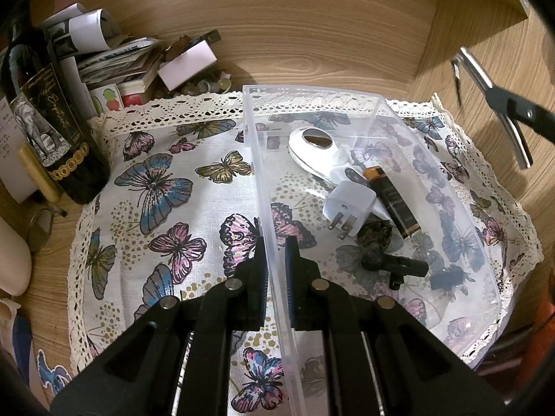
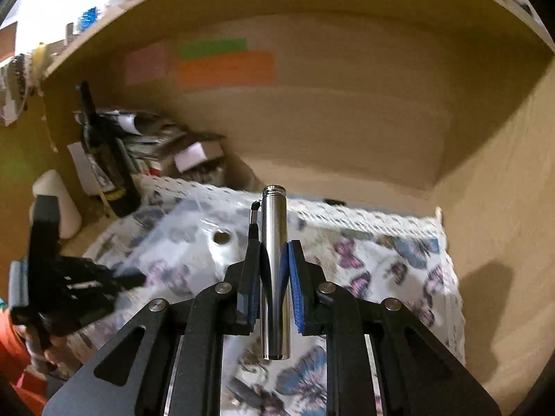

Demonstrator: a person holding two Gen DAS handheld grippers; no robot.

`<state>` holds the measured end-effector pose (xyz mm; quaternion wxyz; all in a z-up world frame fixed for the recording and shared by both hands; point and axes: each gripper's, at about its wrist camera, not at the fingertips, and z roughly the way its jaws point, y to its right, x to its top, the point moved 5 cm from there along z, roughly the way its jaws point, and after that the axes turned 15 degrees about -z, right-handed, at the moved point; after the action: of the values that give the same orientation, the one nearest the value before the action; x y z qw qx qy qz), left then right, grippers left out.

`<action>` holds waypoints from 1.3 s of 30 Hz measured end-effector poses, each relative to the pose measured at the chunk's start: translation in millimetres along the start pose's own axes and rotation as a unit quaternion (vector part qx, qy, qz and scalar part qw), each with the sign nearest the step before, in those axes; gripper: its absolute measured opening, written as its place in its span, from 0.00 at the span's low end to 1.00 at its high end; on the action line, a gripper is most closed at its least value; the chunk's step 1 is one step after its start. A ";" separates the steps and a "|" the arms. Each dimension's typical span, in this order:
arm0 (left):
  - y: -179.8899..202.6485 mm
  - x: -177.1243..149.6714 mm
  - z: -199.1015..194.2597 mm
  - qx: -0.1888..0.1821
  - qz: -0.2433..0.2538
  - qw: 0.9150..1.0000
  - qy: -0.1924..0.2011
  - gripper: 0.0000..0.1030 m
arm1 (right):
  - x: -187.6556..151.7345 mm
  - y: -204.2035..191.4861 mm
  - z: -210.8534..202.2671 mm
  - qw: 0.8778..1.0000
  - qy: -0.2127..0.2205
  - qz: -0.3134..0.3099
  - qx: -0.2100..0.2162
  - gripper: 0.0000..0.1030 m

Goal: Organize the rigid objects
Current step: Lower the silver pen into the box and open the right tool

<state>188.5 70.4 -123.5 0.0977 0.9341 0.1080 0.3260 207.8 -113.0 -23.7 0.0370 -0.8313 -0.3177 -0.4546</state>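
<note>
Far left in the left wrist view, a dark bottle [image 1: 52, 128] stands at the cloth's [image 1: 166, 187] edge with a heap of papers [image 1: 114, 59] behind it, both well clear of your work.

Lower middle of that view, your left gripper [image 1: 275, 277] is clamped on the near-left wall of the clear box [image 1: 256, 159], one finger outside and one inside, steadying it. Inside the box, toward the frame's right, lie a white spoon-shaped gadget [image 1: 317, 149], a plug adapter [image 1: 348, 208], a battery [image 1: 393, 201] and some small dark pieces [image 1: 404, 265].

At the upper right edge of that view your right gripper comes into sight carrying the metal pen [image 1: 492, 104]. In the blurred right wrist view, the right gripper [image 2: 275, 267] is squeezed on that metal pen [image 2: 275, 270] near mid-length, the pen's long axis running straight along the fingers, its clip on the left.

From this hand the box [image 2: 194, 235] lies below and to the left, so the carrying hand must likely travel leftward and down. I judge the barest floor is along the box's right side. Watch the far and right walls, and the wooden side panel [image 2: 503, 208] close at right, which limits your swing.
</note>
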 end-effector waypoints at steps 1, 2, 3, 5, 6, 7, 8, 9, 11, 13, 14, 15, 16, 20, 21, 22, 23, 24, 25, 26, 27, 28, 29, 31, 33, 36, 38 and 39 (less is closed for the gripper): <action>0.0 -0.1 -0.1 0.000 0.000 1.000 0.000 0.09 | 3.8 -4.2 1.7 1.000 0.003 -0.004 0.005 0.14; -0.1 -0.1 -0.1 0.000 0.000 1.000 0.000 0.09 | 7.0 -8.5 3.9 1.000 0.003 -0.010 0.010 0.14; -0.1 -0.1 -0.2 -0.001 0.000 1.000 0.000 0.09 | 9.3 -14.6 6.9 1.000 0.002 -0.016 0.017 0.14; 0.0 0.0 -0.1 -0.002 0.001 1.000 0.000 0.09 | 10.8 -23.4 14.9 0.999 -0.004 -0.027 0.028 0.14; -0.1 0.2 -0.1 -0.003 0.001 1.000 0.000 0.09 | 11.3 -30.0 21.1 0.999 -0.010 -0.035 0.035 0.14; -0.2 0.3 -0.1 -0.003 0.001 1.000 0.000 0.09 | 11.3 -35.1 26.8 0.998 -0.017 -0.041 0.042 0.14; -0.3 0.3 0.0 -0.004 0.001 1.000 0.000 0.09 | 10.8 -38.9 30.2 0.998 -0.021 -0.045 0.047 0.14; -0.4 0.4 0.1 -0.005 0.001 1.000 0.000 0.09 | 10.1 -45.1 36.5 0.997 -0.029 -0.051 0.055 0.14; -0.5 0.4 0.4 -0.006 0.001 1.000 0.000 0.09 | 8.5 -54.1 45.7 0.995 -0.042 -0.062 0.068 0.14; -0.9 0.5 0.5 -0.008 0.001 1.000 0.000 0.09 | 5.5 -63.9 54.8 0.992 -0.058 -0.076 0.079 0.14; -1.0 0.5 0.5 -0.008 0.000 1.000 0.000 0.09 | 4.4 -68.8 58.8 0.991 -0.065 -0.084 0.085 0.14; -1.1 0.5 0.6 -0.009 0.000 1.000 0.000 0.09 | 2.6 -75.2 63.5 0.988 -0.076 -0.094 0.091 0.14; -1.1 0.5 0.6 -0.009 0.001 1.000 0.000 0.09 | 1.1 -80.2 67.4 0.986 -0.084 -0.104 0.095 0.14; -1.4 0.1 0.4 -0.012 0.000 1.000 0.001 0.10 | -3.9 -96.7 78.4 0.978 -0.113 -0.141 0.100 0.14; -1.5 0.1 0.2 -0.013 0.000 1.000 0.001 0.10 | -5.1 -100.2 80.3 0.977 -0.118 -0.148 0.101 0.14; -1.6 0.1 0.1 -0.014 -0.001 1.000 0.001 0.10 | -6.0 -102.5 82.2 0.975 -0.124 -0.153 0.104 0.14; -1.8 0.0 0.0 -0.015 -0.001 1.000 0.001 0.10 | -6.8 -104.5 83.8 0.973 -0.128 -0.156 0.108 0.14; -1.7 0.0 -0.1 -0.015 -0.001 1.000 0.001 0.10 | -8.2 -105.9 85.2 0.972 -0.134 -0.156 0.114 0.14; -1.6 -0.1 -0.1 -0.015 -0.001 1.000 0.001 0.10 | -8.7 -106.6 86.7 0.971 -0.137 -0.155 0.117 0.14; -1.7 -0.1 -0.2 -0.015 -0.001 1.000 0.001 0.10 | -9.6 -107.5 87.7 0.971 -0.141 -0.154 0.120 0.14; -1.8 0.0 -0.2 -0.016 -0.001 1.000 0.000 0.10 | -10.3 -108.3 88.5 0.970 -0.144 -0.153 0.122 0.14; -1.8 0.0 -0.2 -0.017 -0.001 1.000 0.000 0.10 | -10.3 -108.7 88.3 0.970 -0.144 -0.152 0.121 0.14; -1.8 0.0 -0.2 -0.017 -0.001 1.000 0.000 0.10 | -10.2 -108.6 87.4 0.971 -0.143 -0.151 0.118 0.14; -1.5 -0.1 -0.4 -0.017 0.000 1.000 -0.001 0.10 | -8.9 -108.6 83.9 0.972 -0.139 -0.149 0.118 0.15; -1.6 0.0 -0.2 -0.017 -0.001 1.000 -0.001 0.10 | -6.4 -106.3 78.9 0.974 -0.130 -0.146 0.110 0.18; -1.7 0.0 -0.2 -0.017 -0.001 1.000 -0.001 0.10 | -3.1 -99.7 68.9 0.979 -0.115 -0.137 0.101 0.20; -1.5 0.2 0.0 -0.017 -0.001 1.000 -0.001 0.10 | -1.6 -92.2 59.1 0.982 -0.104 -0.129 0.092 0.20; -1.1 0.2 -0.1 -0.017 -0.001 1.000 -0.001 0.10 | -1.3 -86.4 52.3 0.984 -0.097 -0.123 0.084 0.21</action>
<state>188.5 71.5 -123.6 0.1137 0.9327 0.1034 0.3263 197.0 -26.5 -74.9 0.0194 -0.8198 -0.4572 -0.3443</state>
